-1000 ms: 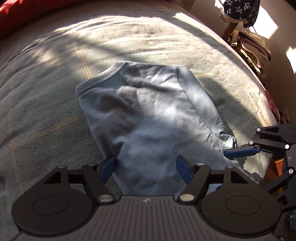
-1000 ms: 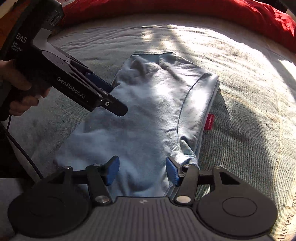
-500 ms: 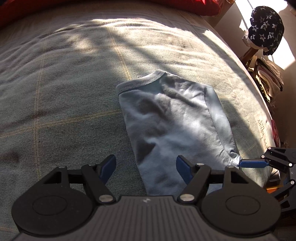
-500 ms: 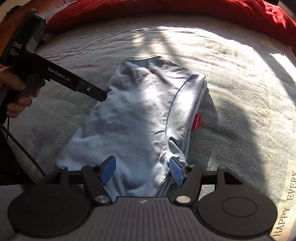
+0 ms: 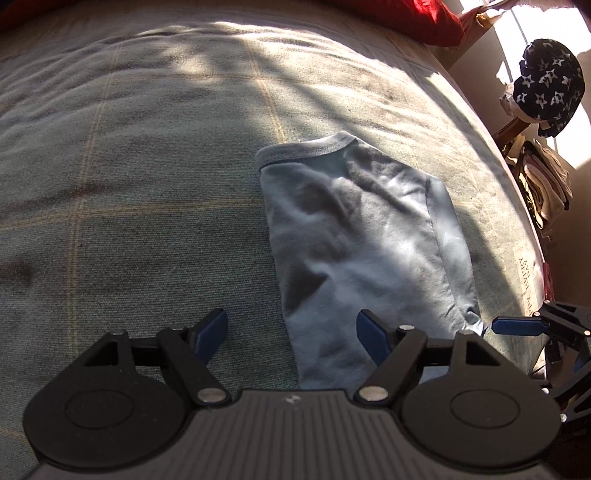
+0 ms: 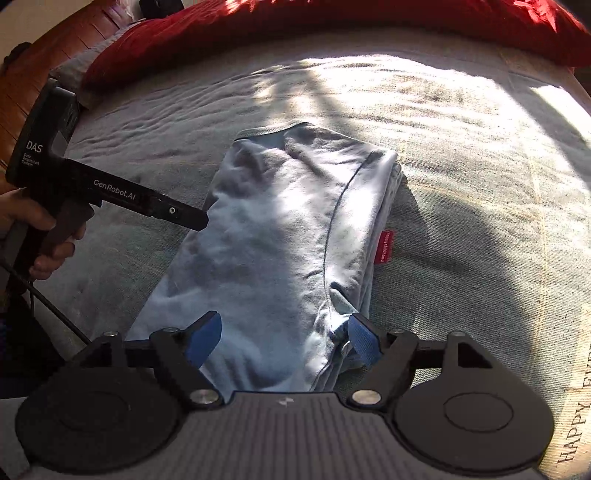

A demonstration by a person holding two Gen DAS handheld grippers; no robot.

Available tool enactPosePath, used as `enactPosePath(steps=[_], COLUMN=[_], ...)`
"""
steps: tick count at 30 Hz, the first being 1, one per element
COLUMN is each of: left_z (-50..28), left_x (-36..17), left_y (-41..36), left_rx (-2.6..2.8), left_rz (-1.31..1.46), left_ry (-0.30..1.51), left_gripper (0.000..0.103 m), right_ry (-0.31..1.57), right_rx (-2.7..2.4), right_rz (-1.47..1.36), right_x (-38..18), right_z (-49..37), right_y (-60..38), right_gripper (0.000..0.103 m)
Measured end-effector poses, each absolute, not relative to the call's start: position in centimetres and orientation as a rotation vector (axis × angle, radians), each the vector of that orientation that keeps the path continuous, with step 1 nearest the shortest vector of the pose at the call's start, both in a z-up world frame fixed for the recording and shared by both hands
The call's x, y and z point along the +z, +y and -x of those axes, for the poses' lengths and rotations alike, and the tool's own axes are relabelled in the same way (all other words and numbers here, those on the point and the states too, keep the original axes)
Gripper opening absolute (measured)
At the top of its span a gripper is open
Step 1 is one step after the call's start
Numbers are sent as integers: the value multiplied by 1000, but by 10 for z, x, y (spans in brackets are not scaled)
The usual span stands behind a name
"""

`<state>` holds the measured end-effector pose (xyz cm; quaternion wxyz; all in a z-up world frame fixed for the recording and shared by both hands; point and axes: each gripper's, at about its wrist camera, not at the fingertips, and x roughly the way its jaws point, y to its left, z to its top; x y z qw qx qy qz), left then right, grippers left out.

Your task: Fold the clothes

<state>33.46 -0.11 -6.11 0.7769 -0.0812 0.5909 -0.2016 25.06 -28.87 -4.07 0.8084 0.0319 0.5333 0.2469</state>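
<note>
Spread over the bed (image 6: 480, 155), a folded blue shirt (image 6: 280, 236) is laid lengthwise away from the right gripper (image 6: 284, 339), whose jaws are held apart astride its near end, while the left gripper (image 5: 291, 332), likewise parted, is kept off its left edge.

I see a checked grey-green bedspread (image 5: 147, 206) — a red pillow (image 6: 295, 33) along its far edge, a star-print cloth (image 5: 550, 88) beside it.

We see hard sunlight in patches across the bed (image 5: 147, 184), with deep shadows between. Fisheye bends both views' edges; the window (image 5: 554, 55) glares white.
</note>
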Motion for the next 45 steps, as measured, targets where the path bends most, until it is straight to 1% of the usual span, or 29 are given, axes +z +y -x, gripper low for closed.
enactPosePath(steps=[5,12,13,15,20,22,25,28,33,39,41,43,45], left_z=[-327,-335,-338,-347,-373,-380,-371,-352,-333,-380,-383,-377,-373], left_x=[-72,-82,-82,-84,-90,-94,-96,-102,-110,-105,-106,-104,-104], left_y=[3,-1,-2,-4,-11,-12,-6,4,15,-8,-12,-11,-5], left_rx=[-485,-530,-538,-554,-592,-602,-619,-626,-623,-687,-696,-713,-702], left_rz=[315,382,391,406,471,515,555,627,706,625,610,579,561], left_ry=[1341,1356,1356,1344,1310,1303,1325,1374,1417,1376,1380,1360,1347], left_gripper=[78,79,79,79,81,84,84,84,83,83,83,78,62], right_ry=[1152,1198,1205,1218,1212,1211,1211,1230,1246,1262,1268,1267,1266], right_rx=[496,537,546,563,619,642,640,651,675,702,712,723,719], right_rz=[-180,-443,-484,-568,-633,-680,-756,-847,-839,-822,-817,-817,-819], right_x=[-48,-85,-90,-101,-108,-113,-119,-122,-125,-129,-130,-131,-132], right_z=[-259,-290,-295,-304,-329,-338,-338,-321,-330,-344,-349,-350,-346], right_y=[-307,-334,-338,-346,-343,-341,-344,-349,-342,-331,-328,-327,-329], right_gripper=[83,84,89,90,96,103,103,103,103,103,103,103,103])
